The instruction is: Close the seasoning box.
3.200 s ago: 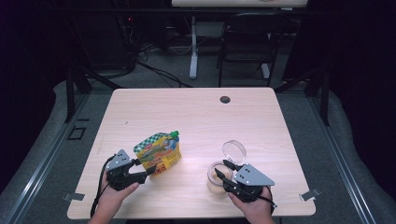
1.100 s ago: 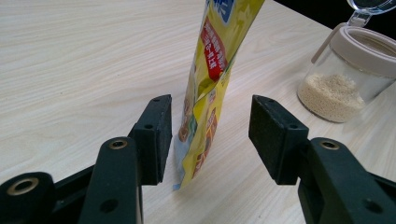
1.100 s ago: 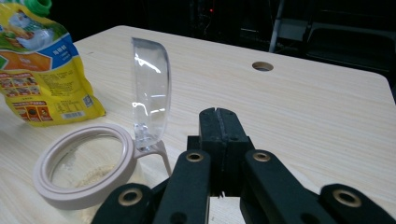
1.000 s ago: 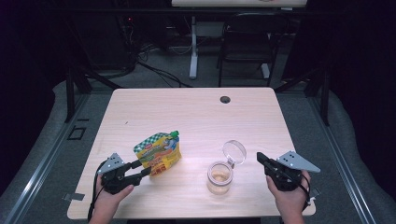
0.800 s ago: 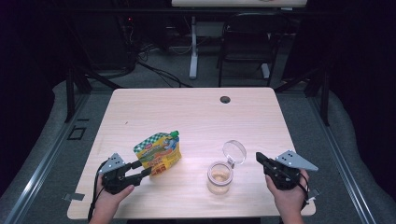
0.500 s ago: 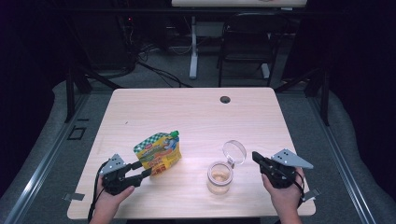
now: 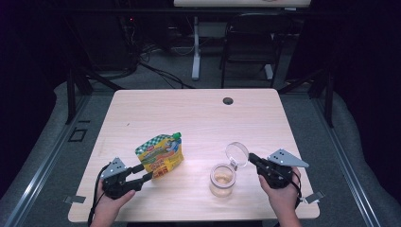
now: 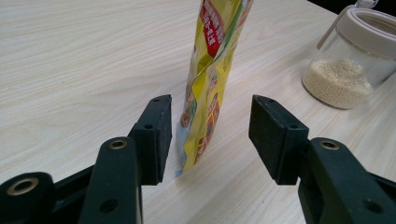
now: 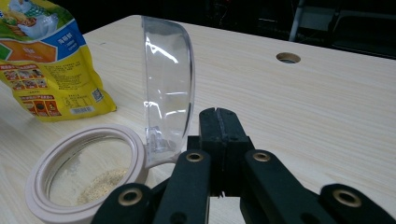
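Fingers (image 8: 159,135) of the left gripper (image 7: 142,173) stand wide around the near edge of a glossy yellow pouch (image 7: 161,154), upright left of centre on the pale wood-grain counter (image 7: 198,113). Right gripper (image 7: 252,157), pressed closed on nothing, sits just beside the clear round lid (image 7: 236,153) hinged up from a glass jar (image 7: 222,179) of pale grains.

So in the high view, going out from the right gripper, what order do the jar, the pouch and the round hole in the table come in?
From the right gripper:
1. Jar, just to its left, clear lid flipped up beside the fingers.
2. Pouch, farther left, standing between the left gripper's open fingers.
3. Hole, near the far edge of the table.
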{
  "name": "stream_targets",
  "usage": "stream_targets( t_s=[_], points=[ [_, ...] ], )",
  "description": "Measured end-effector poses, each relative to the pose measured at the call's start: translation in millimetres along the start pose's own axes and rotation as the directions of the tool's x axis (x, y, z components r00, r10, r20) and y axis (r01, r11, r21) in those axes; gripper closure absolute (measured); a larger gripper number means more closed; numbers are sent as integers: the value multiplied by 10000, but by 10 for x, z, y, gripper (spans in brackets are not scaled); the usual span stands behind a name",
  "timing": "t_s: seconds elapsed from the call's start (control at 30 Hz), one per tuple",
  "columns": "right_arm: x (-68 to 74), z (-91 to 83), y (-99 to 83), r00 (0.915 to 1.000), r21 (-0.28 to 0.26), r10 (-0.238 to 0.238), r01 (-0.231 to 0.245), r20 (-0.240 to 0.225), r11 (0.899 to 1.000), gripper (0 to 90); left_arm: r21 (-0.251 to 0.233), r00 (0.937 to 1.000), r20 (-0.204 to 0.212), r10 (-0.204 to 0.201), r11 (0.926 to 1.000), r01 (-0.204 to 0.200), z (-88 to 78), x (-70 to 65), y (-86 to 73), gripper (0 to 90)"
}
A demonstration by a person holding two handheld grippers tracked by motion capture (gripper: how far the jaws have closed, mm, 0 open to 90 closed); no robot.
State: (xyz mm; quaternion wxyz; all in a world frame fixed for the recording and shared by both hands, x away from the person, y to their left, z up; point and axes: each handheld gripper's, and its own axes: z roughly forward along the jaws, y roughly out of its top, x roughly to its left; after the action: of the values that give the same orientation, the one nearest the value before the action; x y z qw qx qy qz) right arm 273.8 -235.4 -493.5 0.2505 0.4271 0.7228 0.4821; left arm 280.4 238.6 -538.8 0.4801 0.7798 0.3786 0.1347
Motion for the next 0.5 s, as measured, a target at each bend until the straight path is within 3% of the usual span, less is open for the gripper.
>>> stream_targets(
  t_s=[0.5],
  points=[
    [32,10,9,10000,-62,-50,49,-55,10000,900,4,10000,-18,15,10000,-15,-10,-2,-2,495]
  ],
)
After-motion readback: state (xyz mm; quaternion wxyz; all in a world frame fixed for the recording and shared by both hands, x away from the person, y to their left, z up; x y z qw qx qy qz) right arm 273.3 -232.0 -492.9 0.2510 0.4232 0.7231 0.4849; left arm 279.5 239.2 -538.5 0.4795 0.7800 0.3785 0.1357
